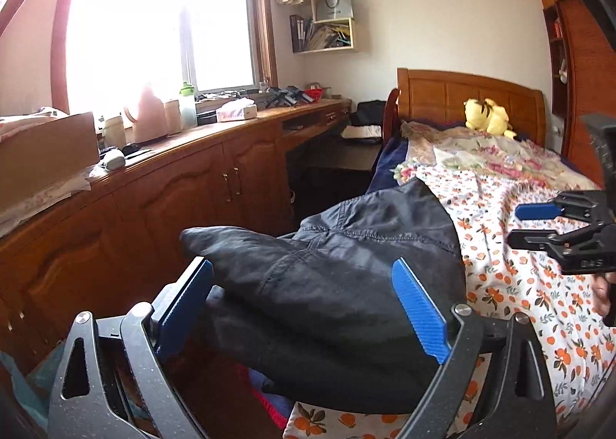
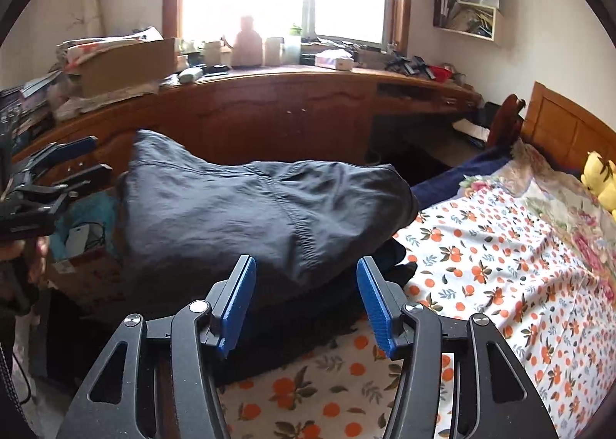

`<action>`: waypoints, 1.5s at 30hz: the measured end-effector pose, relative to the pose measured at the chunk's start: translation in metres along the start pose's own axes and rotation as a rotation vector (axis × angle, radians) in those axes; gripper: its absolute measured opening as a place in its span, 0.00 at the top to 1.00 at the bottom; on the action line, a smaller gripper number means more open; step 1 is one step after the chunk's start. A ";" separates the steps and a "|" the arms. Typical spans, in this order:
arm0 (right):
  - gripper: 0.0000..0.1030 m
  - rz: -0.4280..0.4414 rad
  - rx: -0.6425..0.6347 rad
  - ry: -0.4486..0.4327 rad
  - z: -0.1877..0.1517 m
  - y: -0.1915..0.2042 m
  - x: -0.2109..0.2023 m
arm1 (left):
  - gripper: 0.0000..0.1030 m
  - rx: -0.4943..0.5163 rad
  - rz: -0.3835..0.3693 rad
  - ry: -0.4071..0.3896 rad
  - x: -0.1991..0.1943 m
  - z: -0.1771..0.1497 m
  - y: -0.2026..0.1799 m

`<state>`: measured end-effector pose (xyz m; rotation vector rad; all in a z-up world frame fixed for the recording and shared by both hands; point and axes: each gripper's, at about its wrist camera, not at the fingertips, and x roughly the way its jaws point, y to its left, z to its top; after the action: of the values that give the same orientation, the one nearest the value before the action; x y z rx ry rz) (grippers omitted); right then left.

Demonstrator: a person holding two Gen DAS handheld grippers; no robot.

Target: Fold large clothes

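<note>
Left wrist: wooden cabinets [image 1: 184, 185] beside bed [image 1: 519, 285]

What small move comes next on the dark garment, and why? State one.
Probably bring the left gripper forward and close it on the near edge of the dark garment. Both grippers stand open with nothing pinched, the right gripper too, and the garment lies bunched on the bed, so it likely needs regripping before another fold.

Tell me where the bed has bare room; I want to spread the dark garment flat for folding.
Free: the orange-print sheet between the dark garment and the floral quilt, plus the strip in front of the right gripper. Crowded: the garment's pile at the bed's edge, the yellow plush toy by the headboard, and the cluttered counter.
</note>
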<state>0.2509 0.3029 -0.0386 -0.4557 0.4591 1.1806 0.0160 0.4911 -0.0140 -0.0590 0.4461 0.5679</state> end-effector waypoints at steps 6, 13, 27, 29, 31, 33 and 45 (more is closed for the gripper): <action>0.42 0.042 -0.003 0.012 -0.009 0.006 0.001 | 0.08 0.039 0.089 0.120 0.033 -0.016 -0.002; 0.41 0.070 0.010 0.013 -0.025 0.005 -0.011 | 0.08 -0.033 0.063 0.103 0.026 -0.023 0.001; 0.28 0.007 0.115 -0.026 -0.089 -0.028 -0.102 | 0.07 0.021 -0.068 0.026 -0.028 -0.025 -0.105; 0.26 -0.010 0.134 -0.034 -0.101 -0.034 -0.120 | 0.07 0.038 -0.099 0.020 -0.037 -0.029 -0.129; 0.25 -0.039 0.149 -0.044 -0.114 -0.041 -0.138 | 0.07 0.050 -0.125 0.009 -0.046 -0.034 -0.153; 0.22 -0.077 0.172 -0.050 -0.127 -0.046 -0.155 | 0.07 0.061 -0.171 0.016 -0.054 -0.039 -0.179; 0.22 -0.347 0.327 -0.045 -0.222 -0.074 -0.242 | 0.07 0.115 -0.398 0.064 -0.090 -0.068 -0.335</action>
<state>0.2224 -0.0305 -0.0772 -0.2128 0.5012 0.7615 0.0994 0.1509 -0.0600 -0.0538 0.5127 0.1491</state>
